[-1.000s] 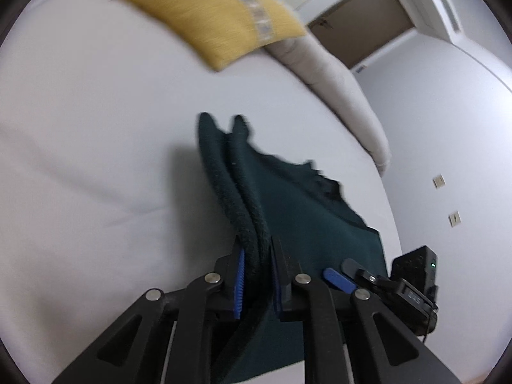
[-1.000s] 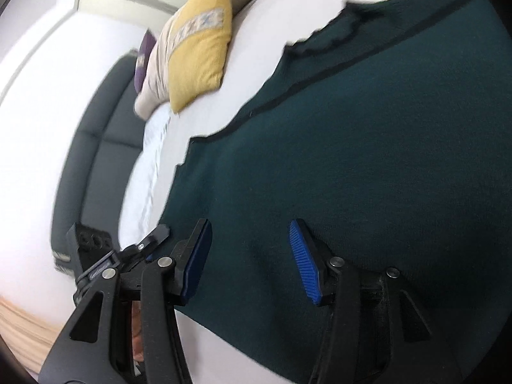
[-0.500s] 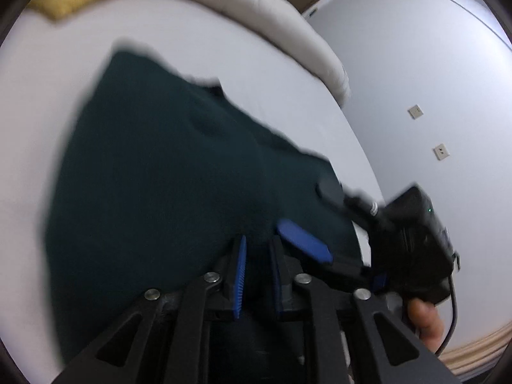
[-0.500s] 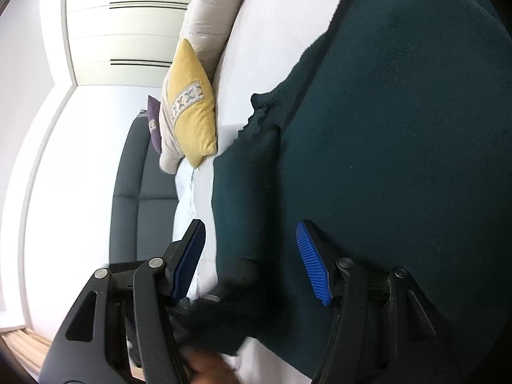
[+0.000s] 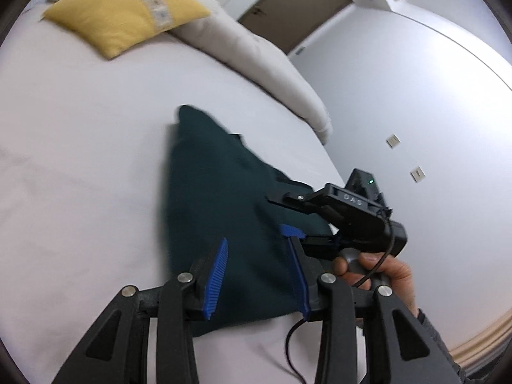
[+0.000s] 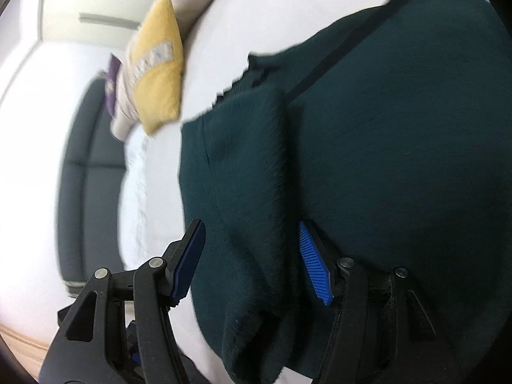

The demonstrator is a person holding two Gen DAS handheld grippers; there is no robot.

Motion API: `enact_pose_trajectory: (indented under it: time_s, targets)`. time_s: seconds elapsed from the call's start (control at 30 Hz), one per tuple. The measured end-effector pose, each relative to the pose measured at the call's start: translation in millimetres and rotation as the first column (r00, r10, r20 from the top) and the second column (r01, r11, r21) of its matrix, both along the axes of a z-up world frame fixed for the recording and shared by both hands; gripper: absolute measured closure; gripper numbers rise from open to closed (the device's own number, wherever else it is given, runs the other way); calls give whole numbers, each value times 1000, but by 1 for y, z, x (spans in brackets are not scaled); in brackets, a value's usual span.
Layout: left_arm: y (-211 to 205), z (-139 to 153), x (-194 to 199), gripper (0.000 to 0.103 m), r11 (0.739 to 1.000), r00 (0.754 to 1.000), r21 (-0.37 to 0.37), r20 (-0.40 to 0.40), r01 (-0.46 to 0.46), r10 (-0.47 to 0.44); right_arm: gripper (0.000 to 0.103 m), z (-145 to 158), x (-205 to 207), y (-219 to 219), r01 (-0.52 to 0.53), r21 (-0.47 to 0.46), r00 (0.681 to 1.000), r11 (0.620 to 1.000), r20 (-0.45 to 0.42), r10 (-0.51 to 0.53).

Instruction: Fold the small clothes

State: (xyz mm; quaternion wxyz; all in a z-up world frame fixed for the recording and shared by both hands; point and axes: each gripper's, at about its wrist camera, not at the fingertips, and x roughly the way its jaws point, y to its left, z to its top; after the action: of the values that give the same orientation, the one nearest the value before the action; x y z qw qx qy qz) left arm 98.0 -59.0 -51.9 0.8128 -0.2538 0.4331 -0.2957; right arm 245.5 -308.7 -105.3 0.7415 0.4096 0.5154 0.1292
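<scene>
A dark green knitted garment (image 5: 224,198) lies on the white bed (image 5: 80,166), with one side folded over onto its middle (image 6: 243,166). My left gripper (image 5: 259,249) is open and empty just above the garment's near edge. My right gripper (image 6: 252,243) is open, its blue pads on either side of the folded flap without pinching it. The right gripper also shows in the left wrist view (image 5: 288,220), resting over the garment's right side.
A yellow cushion (image 5: 124,9) and a long beige pillow (image 5: 256,54) lie at the head of the bed. A dark sofa (image 6: 86,172) stands beyond the bed. A grey wall (image 5: 416,96) is to the right.
My left gripper has opened and let go of the garment's edge, which now lies folded over the middle. The left gripper has drawn back. My right gripper stayed open.
</scene>
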Motion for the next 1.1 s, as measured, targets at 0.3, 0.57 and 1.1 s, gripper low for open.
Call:
enact_pose_trajectory:
  time_s: [0.3,0.57,1.1]
  targets:
    - [17,-8,-8,63,1000,1000,14,-10,-4,4,92,12,-8,1,4,-132,1000,991,26,0]
    - [2,4,-3,52,997,999,75,31,6,-9,93,50,-31,-29,23,-212,993,977,120,2]
    - [-102,21,30,52,966,984,236,115,109,-139,93,60,-91,-157,151,-254,984,955,133,-120]
